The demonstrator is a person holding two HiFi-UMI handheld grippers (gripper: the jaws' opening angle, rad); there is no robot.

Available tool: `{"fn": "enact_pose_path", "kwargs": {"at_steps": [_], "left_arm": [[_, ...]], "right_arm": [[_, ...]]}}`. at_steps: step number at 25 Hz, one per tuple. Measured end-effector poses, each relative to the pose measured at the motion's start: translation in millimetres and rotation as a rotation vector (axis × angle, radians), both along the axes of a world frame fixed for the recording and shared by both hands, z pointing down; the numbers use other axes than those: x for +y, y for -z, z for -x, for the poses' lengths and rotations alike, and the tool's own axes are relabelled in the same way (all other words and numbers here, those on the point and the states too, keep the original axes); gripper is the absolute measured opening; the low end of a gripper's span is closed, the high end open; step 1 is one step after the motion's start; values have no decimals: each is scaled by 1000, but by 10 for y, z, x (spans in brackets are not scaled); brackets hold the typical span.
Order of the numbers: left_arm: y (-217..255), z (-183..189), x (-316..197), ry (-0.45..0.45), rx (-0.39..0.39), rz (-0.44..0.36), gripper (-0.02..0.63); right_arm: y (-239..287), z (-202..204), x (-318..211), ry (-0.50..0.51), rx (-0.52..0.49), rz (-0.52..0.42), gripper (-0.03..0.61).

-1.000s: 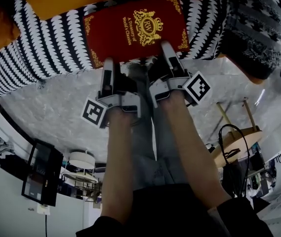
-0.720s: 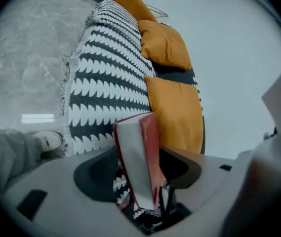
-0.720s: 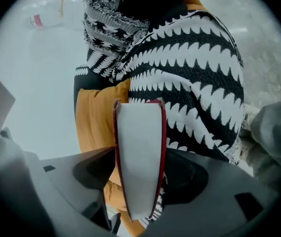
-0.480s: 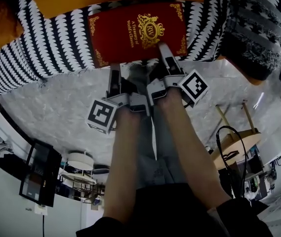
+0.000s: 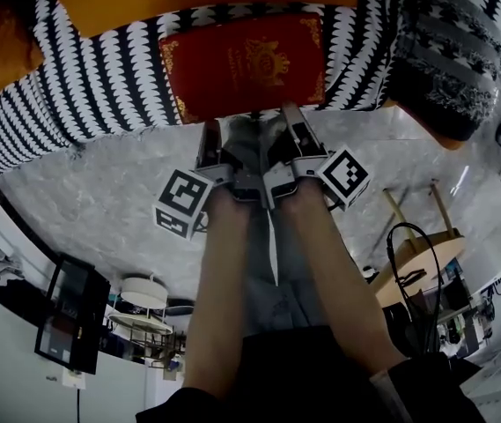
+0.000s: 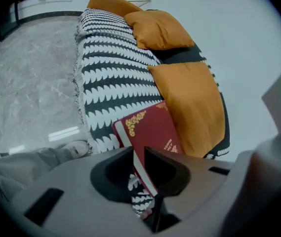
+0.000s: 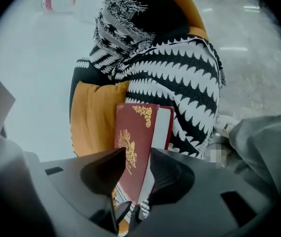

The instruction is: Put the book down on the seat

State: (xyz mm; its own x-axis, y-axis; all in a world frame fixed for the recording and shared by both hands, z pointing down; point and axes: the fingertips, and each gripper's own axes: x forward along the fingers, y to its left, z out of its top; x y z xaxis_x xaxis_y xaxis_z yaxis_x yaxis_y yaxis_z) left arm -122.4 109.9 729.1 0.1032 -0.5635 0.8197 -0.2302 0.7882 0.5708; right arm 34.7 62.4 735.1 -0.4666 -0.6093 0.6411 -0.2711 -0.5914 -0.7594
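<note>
Two forearms, seemingly parallel, toward book

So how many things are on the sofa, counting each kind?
Plump orange fabric cushions: 3
Red hardcover book with gold crest: 1
Black-and-white leaf-patterned cover: 1
Dark fringed knitted throw: 1
Total: 6
An orange patch under the throw may be another cushion; I cannot tell.
</note>
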Motion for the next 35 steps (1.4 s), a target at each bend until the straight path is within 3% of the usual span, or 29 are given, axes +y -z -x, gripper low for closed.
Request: {"fn": "enact_pose_path", "kwargs": {"at_steps": [6,10,14,18,22,26,35], "left_arm": [[115,8,-63,-63,-26,-36,38],[238,-3,-138,-68,-20,-93,34],[471,-51,-289,-163,-57,-176,28],[656,-76,-384,-206,-63,-240,27],[793,-141,-404,-371,-134,-234,26],[972,-205,-409,-540,-183,-243,26],[1166,-283,-401,-1013,-497,-161,28]], "right_arm": [[69,44,136,52,33,38,36],[292,78,120,139,82,-22,25],[513,186,-16,218,86,-115,12],[630,240,-75,294,138,-132,11],[779,295,-154,472,298,-192,11],[1007,487,-249,649,388,-286,11],[1174,523,-189,1011,684,-354,11]]}}
